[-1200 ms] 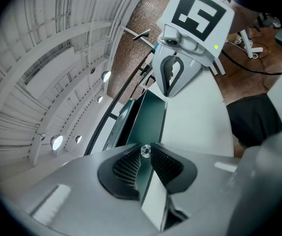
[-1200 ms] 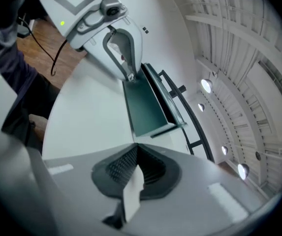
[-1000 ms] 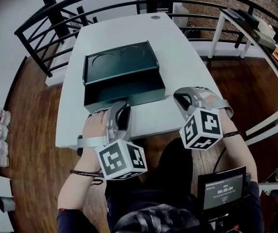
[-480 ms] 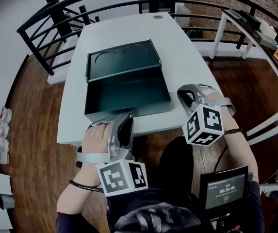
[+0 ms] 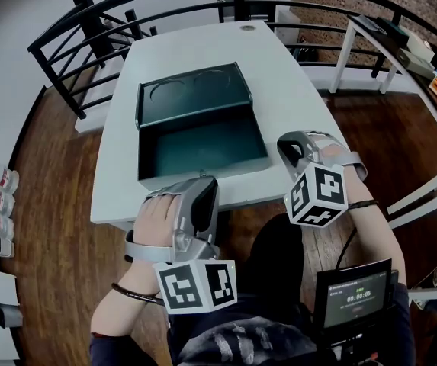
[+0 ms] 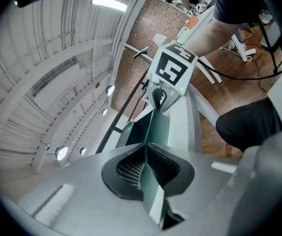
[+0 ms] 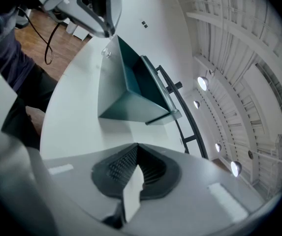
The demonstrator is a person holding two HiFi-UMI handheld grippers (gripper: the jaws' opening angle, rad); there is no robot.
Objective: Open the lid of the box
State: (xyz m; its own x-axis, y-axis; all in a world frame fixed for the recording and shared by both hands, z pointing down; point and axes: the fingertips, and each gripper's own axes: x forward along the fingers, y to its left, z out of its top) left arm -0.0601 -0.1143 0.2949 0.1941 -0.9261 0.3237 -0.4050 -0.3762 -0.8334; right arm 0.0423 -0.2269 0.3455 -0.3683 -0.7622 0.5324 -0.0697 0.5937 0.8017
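A dark green box (image 5: 203, 147) sits on the white table (image 5: 279, 82), its lid (image 5: 191, 90) swung back and lying flat behind it, the inside bare. My left gripper (image 5: 207, 183) hovers at the table's front edge, just short of the box's front wall; its jaws are closing, the pads look together, and nothing shows between them. The left gripper view looks along the box (image 6: 155, 127) toward the right gripper's marker cube (image 6: 172, 70). My right gripper (image 5: 288, 147) is shut and empty, off the box's right front corner. In its own view the box (image 7: 126, 92) lies ahead.
A black railing (image 5: 88, 29) curves round the table's far and left sides. A second white table (image 5: 401, 36) with items stands at the right. A small screen (image 5: 353, 296) sits at the person's right hip. Wooden floor surrounds the table.
My left gripper has drawn back from the box's front wall toward the table's edge. The right gripper has hardly moved. The box stays open.
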